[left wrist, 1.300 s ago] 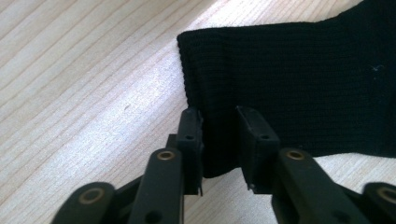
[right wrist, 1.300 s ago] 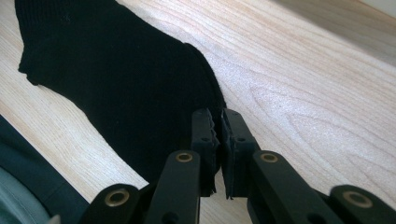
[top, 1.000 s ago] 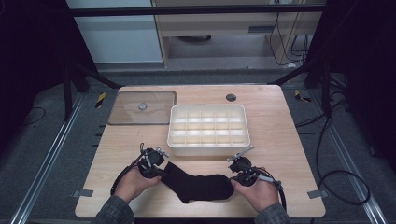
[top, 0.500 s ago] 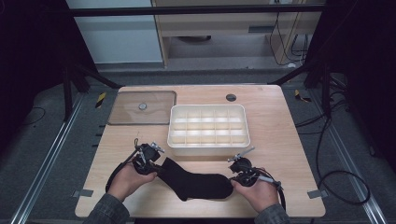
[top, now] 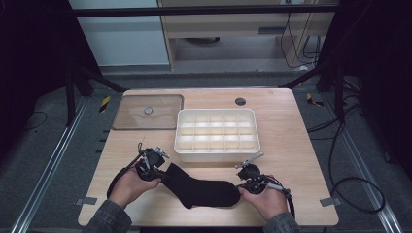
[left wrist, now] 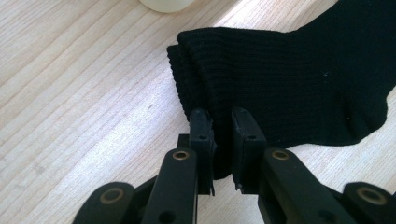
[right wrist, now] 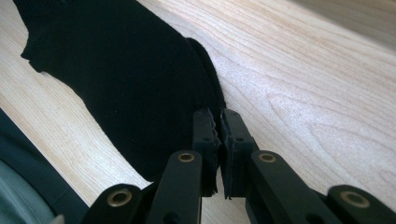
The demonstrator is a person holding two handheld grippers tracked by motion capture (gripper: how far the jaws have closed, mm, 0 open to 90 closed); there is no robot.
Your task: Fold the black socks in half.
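Note:
A black sock [top: 201,188] lies stretched flat on the wooden table [top: 301,145] near its front edge, in front of the white tray. My left gripper [top: 158,173] holds its ribbed cuff end; in the left gripper view the sock [left wrist: 289,84] has its cuff pinched between the shut jaws of the left gripper [left wrist: 220,122]. My right gripper [top: 243,187] holds the toe end, and in the right gripper view the right gripper [right wrist: 218,122] is shut on the edge of the sock [right wrist: 130,79].
A white tray [top: 217,153] divided into several small compartments stands at mid-table just behind the sock. A clear lid with a round knob [top: 148,111] lies at the back left. A small dark disc [top: 240,101] sits near the back edge.
My left gripper has pulled the cuff end a little to the left and away from me, drawing the sock straighter. The right gripper has kept still.

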